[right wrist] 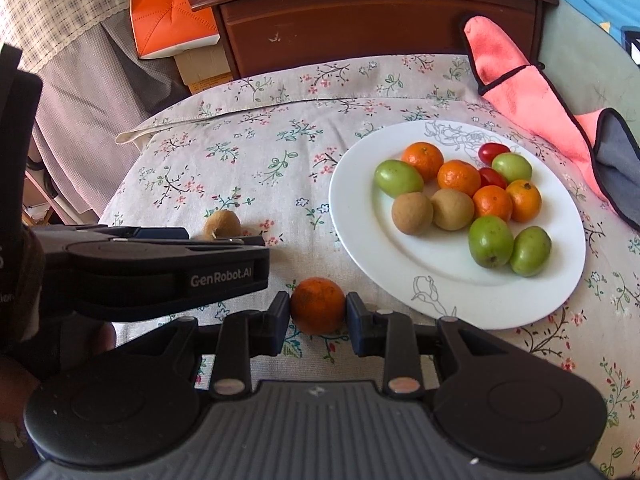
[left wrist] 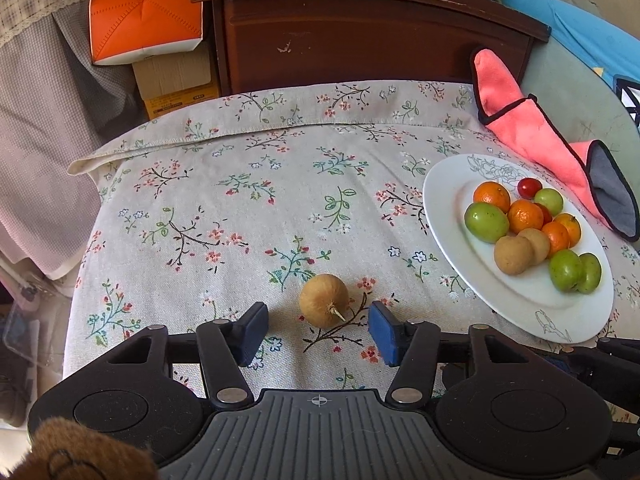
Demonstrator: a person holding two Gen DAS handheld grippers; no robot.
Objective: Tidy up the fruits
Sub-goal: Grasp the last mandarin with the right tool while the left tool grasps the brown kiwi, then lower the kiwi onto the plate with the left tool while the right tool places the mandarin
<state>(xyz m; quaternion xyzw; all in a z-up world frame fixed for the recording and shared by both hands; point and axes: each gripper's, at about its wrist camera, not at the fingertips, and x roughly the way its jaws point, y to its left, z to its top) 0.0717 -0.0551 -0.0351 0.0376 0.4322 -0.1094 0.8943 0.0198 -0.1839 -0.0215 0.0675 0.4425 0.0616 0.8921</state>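
floral cloth (left wrist: pixel 248 208) | wooden cabinet (left wrist: pixel 360 36) behind | left fingers (left wrist: pixel 256 332) spread | right fingers (right wrist: pixel 280 324) pinching orange (right wrist: pixel 317 306)

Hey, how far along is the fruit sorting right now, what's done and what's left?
Mostly done: oranges, green fruits, brown fruits and cherry tomatoes already sit on the white plate. In hand: the right gripper is shut on an orange just off the plate. The left gripper straddles a brown fruit on the tablecloth, pads apart from it. Left: both fruits still need to reach the plate.
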